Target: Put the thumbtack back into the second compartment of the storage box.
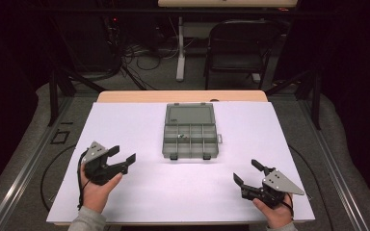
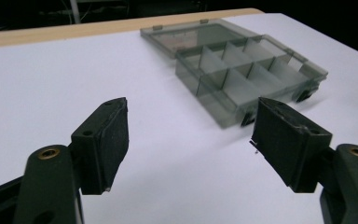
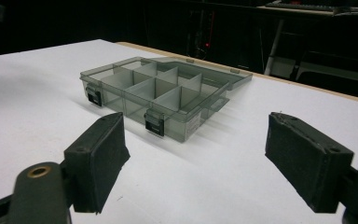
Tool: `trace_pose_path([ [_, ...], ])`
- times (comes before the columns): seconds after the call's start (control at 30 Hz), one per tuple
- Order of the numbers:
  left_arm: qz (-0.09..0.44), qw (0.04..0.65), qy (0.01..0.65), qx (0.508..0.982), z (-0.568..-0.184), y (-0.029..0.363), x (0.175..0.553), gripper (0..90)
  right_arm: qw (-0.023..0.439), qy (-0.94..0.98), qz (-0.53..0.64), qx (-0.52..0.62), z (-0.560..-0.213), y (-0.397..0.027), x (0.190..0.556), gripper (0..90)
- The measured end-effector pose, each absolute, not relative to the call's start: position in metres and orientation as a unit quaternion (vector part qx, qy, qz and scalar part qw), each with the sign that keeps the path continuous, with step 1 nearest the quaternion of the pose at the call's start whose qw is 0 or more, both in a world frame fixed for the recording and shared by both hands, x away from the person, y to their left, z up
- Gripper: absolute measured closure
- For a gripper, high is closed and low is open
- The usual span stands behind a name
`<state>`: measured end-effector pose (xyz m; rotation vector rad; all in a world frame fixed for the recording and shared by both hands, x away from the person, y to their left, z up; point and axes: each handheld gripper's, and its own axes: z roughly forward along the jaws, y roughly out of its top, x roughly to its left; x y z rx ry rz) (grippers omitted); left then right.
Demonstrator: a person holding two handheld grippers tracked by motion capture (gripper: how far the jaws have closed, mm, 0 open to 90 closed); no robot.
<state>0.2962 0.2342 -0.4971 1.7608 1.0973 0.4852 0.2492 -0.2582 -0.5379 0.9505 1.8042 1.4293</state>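
A smoky transparent organiser box (image 1: 191, 137) lies open in the middle of the white table, its lid (image 1: 190, 114) folded flat away from me. Dividers split it into several compartments, and a small object (image 1: 181, 137) lies in one of them. The same box (image 2: 247, 77) stands ahead and to the right of my left gripper (image 2: 191, 144), and ahead and left of centre as the box (image 3: 161, 95) in the right gripper view. My left gripper (image 1: 124, 157) hovers at the near left, open and holding nothing. My right gripper (image 1: 246, 173) sits at the near right, open and holding nothing (image 3: 196, 163).
The white table top (image 1: 125, 192) covers a wooden table (image 1: 125, 96) whose far edge shows. Beyond it stand a black folding chair (image 1: 241, 43), a white desk leg (image 1: 180, 48) and loose cables on the floor. Two black latches (image 3: 154, 123) face the box's near side.
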Motion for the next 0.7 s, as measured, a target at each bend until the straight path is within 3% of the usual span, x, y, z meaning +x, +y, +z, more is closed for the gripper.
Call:
trace_pose_path([
  [0.33,0.237,0.477,0.452,0.715,-0.517,0.259,0.272,26.4,0.320,0.690,0.533,0.370,-0.541,-0.257,0.251,19.6],
  [0.7,0.227,0.464,0.471,0.715,-0.531,0.263,0.284,21.9,0.325,0.692,0.511,0.392,-0.546,-0.260,0.253,13.7],
])
